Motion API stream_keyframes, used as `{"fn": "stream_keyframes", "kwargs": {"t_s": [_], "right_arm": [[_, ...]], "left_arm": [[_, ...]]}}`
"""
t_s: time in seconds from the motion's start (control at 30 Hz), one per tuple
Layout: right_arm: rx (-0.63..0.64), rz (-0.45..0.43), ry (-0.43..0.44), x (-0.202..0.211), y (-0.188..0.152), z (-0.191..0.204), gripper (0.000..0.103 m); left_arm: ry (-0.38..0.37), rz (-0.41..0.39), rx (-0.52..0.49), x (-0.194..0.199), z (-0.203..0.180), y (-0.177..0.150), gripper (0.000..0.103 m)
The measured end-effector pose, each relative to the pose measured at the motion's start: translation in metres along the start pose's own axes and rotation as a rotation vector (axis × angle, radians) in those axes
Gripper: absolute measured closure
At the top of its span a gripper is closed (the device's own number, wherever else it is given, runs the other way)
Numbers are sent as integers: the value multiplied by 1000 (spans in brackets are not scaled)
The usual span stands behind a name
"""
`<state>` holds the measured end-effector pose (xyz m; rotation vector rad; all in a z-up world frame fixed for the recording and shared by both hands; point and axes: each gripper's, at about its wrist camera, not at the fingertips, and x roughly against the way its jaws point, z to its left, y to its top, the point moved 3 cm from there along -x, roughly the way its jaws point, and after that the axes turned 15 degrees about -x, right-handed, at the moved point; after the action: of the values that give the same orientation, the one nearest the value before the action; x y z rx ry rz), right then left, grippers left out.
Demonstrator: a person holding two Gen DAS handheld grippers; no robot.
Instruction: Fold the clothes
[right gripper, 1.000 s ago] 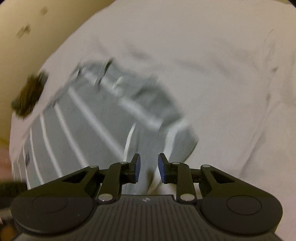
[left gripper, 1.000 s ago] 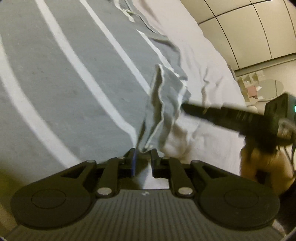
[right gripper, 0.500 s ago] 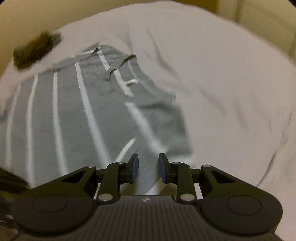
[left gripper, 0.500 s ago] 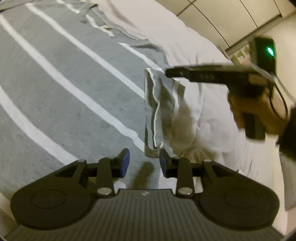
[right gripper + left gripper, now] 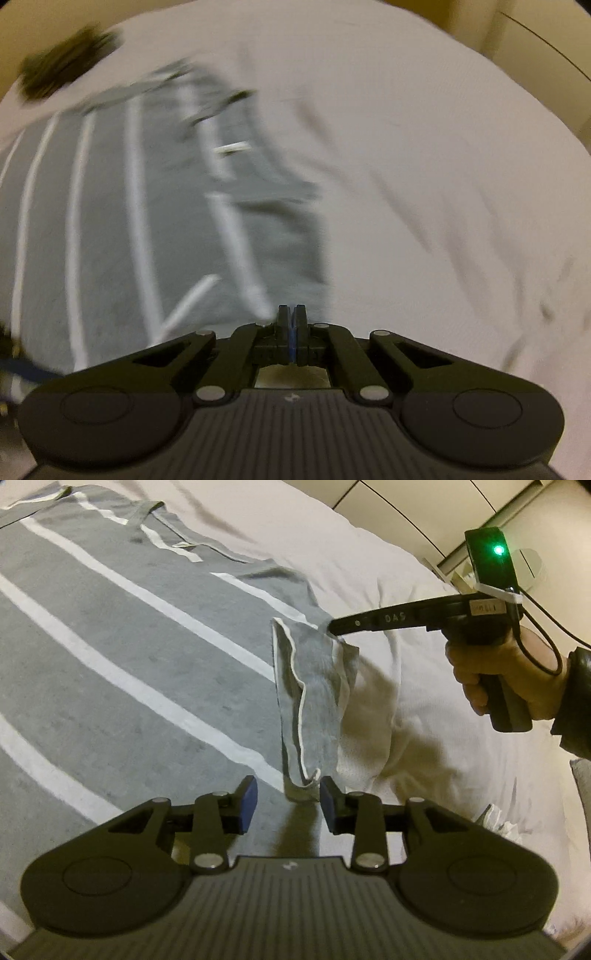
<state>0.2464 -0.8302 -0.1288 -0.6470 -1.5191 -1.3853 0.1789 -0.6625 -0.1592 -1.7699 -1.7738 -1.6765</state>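
A grey T-shirt with white stripes lies spread flat on a white bed sheet. Its sleeve stands up in a narrow raised fold at the shirt's right edge. My left gripper is open, and the fold's lower end hangs loose between its fingertips. In the left wrist view my right gripper, held by a hand, pinches the top of the sleeve. The right wrist view is blurred; there the right gripper is shut at the edge of the shirt.
The white sheet stretches wide to the right of the shirt, with soft wrinkles. A dark fuzzy object lies beyond the shirt's far end. Pale wall panels stand behind the bed.
My left gripper was shut on the sleeve's lower end; it has opened and pulled back. My right gripper was open; it has moved in and shut on the sleeve's top.
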Motion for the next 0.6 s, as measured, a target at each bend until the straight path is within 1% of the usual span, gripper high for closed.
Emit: {"fn": "stream_keyframes", "kwargs": {"t_s": [0.07, 0.13, 0.2, 0.23, 0.27, 0.3, 0.37, 0.4, 0.43, 0.47, 0.6], "right_arm": [[-4, -4, 8, 2, -3, -3, 103], [-9, -8, 16, 5, -5, -5, 102], [-13, -12, 24, 7, -8, -8, 77], [-15, -14, 28, 8, -10, -9, 72], [-17, -16, 32, 10, -11, -10, 71], [-18, -12, 32, 9, -11, -10, 71], [-20, -1, 29, 8, -12, -11, 72], [-21, 4, 28, 7, -12, -11, 74], [-22, 10, 27, 6, -12, -11, 81], [-22, 15, 25, 6, -13, -11, 103], [-25, 36, 20, 3, -14, -11, 103]], "left_arm": [[10, 20, -28, -6, -2, 1, 72], [6, 26, -29, -9, -3, 1, 72], [6, 29, -40, -11, -5, 1, 73], [6, 31, -46, -11, -6, 2, 74], [7, 32, -52, -12, -6, 2, 76], [16, 35, -58, -13, -7, 3, 78], [36, 50, -76, -15, -8, 5, 94], [38, 51, -73, -16, -7, 6, 96], [40, 52, -70, -17, -6, 7, 100], [41, 53, -69, -17, -5, 8, 102], [41, 35, -47, -12, -1, 9, 103]]}}
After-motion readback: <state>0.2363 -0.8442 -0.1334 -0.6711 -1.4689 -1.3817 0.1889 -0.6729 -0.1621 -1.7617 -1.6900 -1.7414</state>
